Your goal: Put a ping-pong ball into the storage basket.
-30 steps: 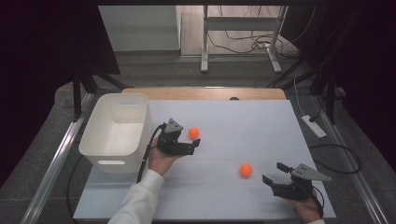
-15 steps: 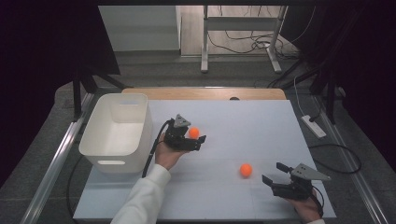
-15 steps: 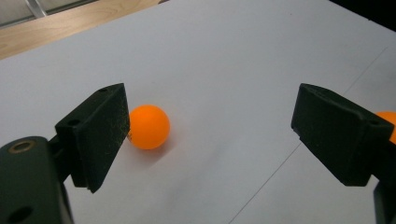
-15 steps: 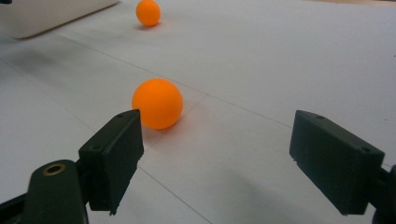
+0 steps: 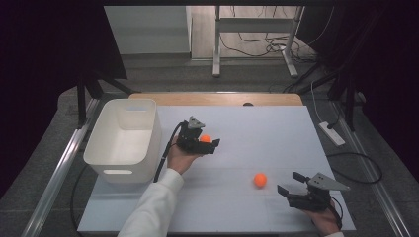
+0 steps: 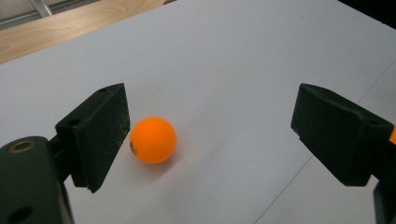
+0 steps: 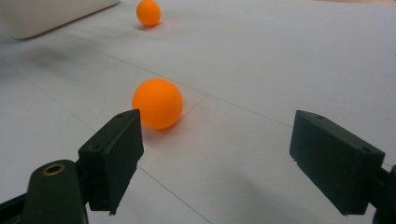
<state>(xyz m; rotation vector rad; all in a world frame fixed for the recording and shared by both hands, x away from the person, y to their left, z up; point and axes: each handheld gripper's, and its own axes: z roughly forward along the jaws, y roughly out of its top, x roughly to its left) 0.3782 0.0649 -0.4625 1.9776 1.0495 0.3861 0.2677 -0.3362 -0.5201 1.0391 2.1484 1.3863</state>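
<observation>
Two orange balls lie on the white table [image 5: 276, 133]. One ball [image 5: 204, 138] sits between the jaws of my left gripper [image 5: 209, 138], which is open. In the left gripper view that ball [image 6: 152, 140] rests on the table close to the left jaw, with a wide gap to the right jaw, and the gripper [image 6: 210, 121] is not touching it. The other ball [image 5: 260, 179] lies just ahead and left of my right gripper [image 5: 289, 182], also open. In the right gripper view this ball [image 7: 157, 103] sits beyond the left jaw of the gripper [image 7: 217, 135], and the far ball [image 7: 148, 12] lies behind it.
A white plastic bin [image 5: 123, 140] stands at the table's left side, right beside my left hand; its wall [image 7: 42, 14] shows far off in the right gripper view. A wooden strip [image 5: 212, 99] runs along the table's far edge.
My left gripper has moved forward and right, so the near-bin ball now lies between its open jaws. The right gripper and the other ball have stayed put.
</observation>
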